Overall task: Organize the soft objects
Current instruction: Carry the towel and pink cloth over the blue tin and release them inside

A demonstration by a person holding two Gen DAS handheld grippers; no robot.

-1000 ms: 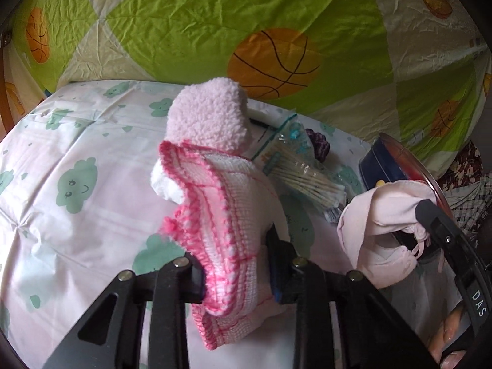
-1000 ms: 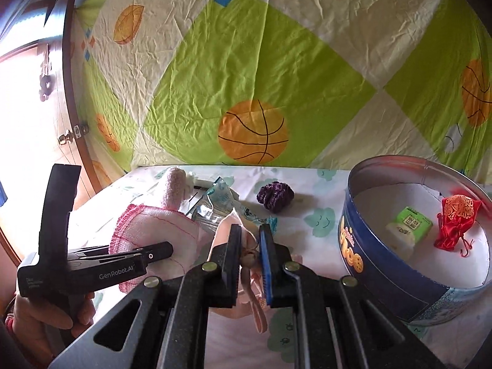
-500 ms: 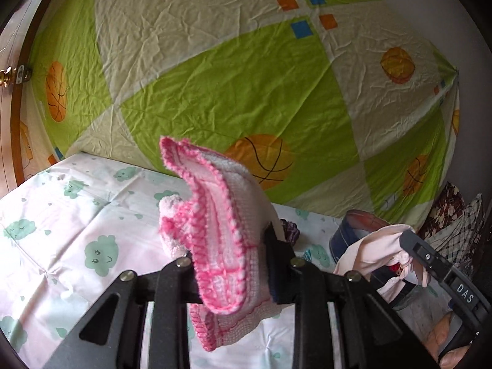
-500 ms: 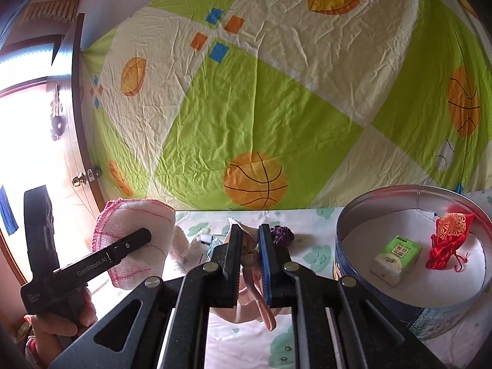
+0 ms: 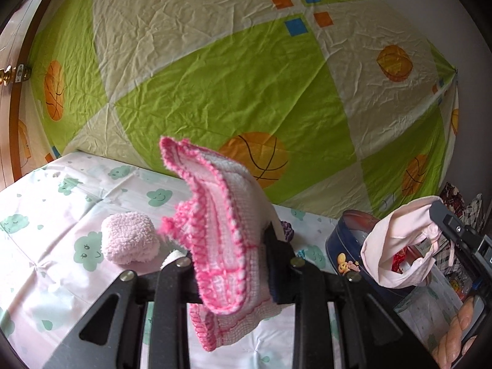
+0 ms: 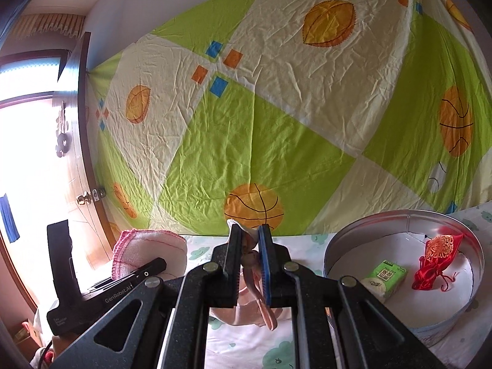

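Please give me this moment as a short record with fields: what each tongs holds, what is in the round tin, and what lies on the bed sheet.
left tongs: shut on pink-edged washcloth
right tongs: shut on pale pink cloth
round tin: green tissue pack, red pouch
bed sheet: fluffy pink sock roll

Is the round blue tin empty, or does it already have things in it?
Not empty. The round blue tin has no lid on, and the right wrist view shows a green tissue pack and a red drawstring pouch on its white floor.
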